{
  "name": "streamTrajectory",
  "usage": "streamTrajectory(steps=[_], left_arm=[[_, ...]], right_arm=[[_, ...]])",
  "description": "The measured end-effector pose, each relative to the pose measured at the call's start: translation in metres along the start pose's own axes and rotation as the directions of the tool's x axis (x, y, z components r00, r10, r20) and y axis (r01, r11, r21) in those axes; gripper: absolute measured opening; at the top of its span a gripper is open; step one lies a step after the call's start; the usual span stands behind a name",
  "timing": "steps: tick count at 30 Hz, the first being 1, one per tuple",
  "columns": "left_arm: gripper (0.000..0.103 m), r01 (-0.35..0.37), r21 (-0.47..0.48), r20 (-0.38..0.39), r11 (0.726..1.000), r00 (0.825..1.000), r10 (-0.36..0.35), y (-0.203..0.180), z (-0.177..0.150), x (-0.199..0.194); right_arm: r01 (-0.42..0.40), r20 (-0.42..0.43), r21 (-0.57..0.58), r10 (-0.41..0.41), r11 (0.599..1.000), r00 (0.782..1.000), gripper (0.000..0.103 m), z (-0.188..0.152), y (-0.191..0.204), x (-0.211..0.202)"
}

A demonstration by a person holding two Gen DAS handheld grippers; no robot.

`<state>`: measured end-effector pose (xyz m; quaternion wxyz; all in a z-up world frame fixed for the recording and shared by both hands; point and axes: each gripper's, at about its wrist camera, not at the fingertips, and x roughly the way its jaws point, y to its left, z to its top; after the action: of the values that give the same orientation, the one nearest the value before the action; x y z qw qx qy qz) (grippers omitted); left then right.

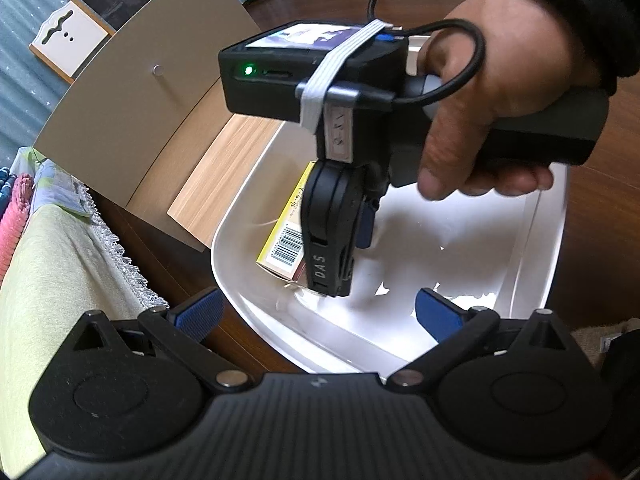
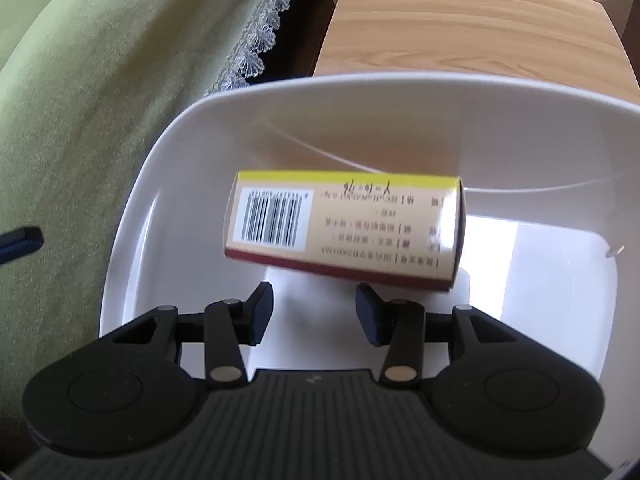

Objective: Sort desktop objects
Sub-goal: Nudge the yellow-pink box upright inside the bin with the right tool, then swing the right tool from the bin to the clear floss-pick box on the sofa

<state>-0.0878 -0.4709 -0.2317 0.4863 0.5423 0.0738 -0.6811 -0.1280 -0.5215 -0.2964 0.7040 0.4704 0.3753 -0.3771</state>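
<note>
A: In the white bin [image 2: 132, 216], just ahead of the right gripper [image 2: 314, 312], a yellow box [image 2: 344, 228] is seen lying free; the jaws are kept narrowly apart, nothing between them.

B: So one item is judged sorted. The left gripper [image 1: 316, 312]?

A: Spread wide, empty, over the bin's rim. Farther off, the desk is mostly hidden; what remains cannot be told.

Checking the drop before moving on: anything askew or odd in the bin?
The yellow carton is inside the white bin but sits tilted, leaning against the wall rather than flat. The right gripper is open just behind it, pads clear. No damage or spill visible.
</note>
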Motion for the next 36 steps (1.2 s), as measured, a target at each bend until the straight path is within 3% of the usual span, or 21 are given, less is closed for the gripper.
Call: streamTrajectory(steps=[10, 16, 36], left_arm=[[0.103, 0.005, -0.015, 0.0, 1.0, 1.0, -0.005, 0.0, -0.001, -0.001], [0.103, 0.004, -0.03, 0.004, 1.0, 1.0, -0.004, 0.0, -0.001, -0.002], [0.103, -0.009, -0.085, 0.045, 0.996, 0.999, 0.013, 0.007, 0.003, -0.023]], right_arm=[[0.065, -0.008, -0.038, -0.066, 0.997, 0.998, 0.049, -0.012, -0.002, -0.025], [0.109, 0.023, -0.076, -0.107, 0.991, 0.994, 0.068, -0.019, 0.003, -0.045], [0.123, 0.107, -0.07, -0.115, 0.99, 0.988, 0.075, -0.039, 0.009, -0.114]])
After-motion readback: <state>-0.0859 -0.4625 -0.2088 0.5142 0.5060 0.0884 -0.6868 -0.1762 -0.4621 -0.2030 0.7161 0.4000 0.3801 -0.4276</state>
